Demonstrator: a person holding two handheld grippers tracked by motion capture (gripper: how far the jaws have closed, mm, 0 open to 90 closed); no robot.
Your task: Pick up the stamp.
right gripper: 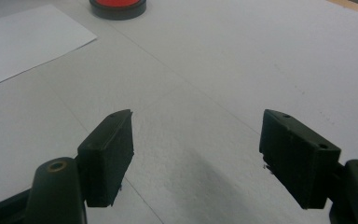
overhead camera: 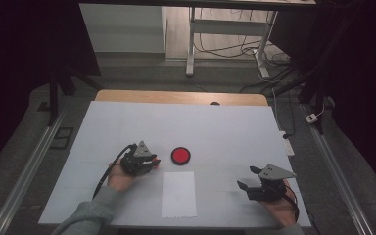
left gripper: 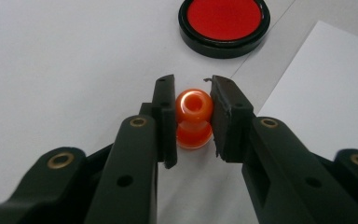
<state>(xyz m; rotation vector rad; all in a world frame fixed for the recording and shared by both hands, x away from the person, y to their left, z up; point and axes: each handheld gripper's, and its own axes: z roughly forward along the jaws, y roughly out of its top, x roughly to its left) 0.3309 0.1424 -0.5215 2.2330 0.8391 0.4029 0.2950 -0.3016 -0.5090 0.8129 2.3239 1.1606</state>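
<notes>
Nearest the high camera, a grey sleeve (overhead camera: 90, 215) came in over the near edge of the table (overhead camera: 225, 127) at its left corner, and the hand at its end held the left gripper (overhead camera: 152, 161) low over the white surface, left of the middle. Its two black jaws were pressed in on a small orange stamp handle (left gripper: 193, 116), a glossy piece with a round knob above a narrower waist and a wider foot; in the left gripper view the pads touched the knob on both sides, and the foot seemed to rest on the table, though contact there could not be told for sure. Just beyond the jaws, toward the far edge, lay a round red ink pad (left gripper: 223, 21) in a black rim, near but apart from the orange piece. A white sheet of paper (overhead camera: 178, 195) lay flat by the near edge, about midway along it, just beside the left gripper and below the red pad in the high view. Well apart, toward the near right corner, the right gripper (overhead camera: 248, 177) sat in the other hand with its jaws spread wide and nothing between them, bare table showing in the gap in the right gripper view.
</notes>
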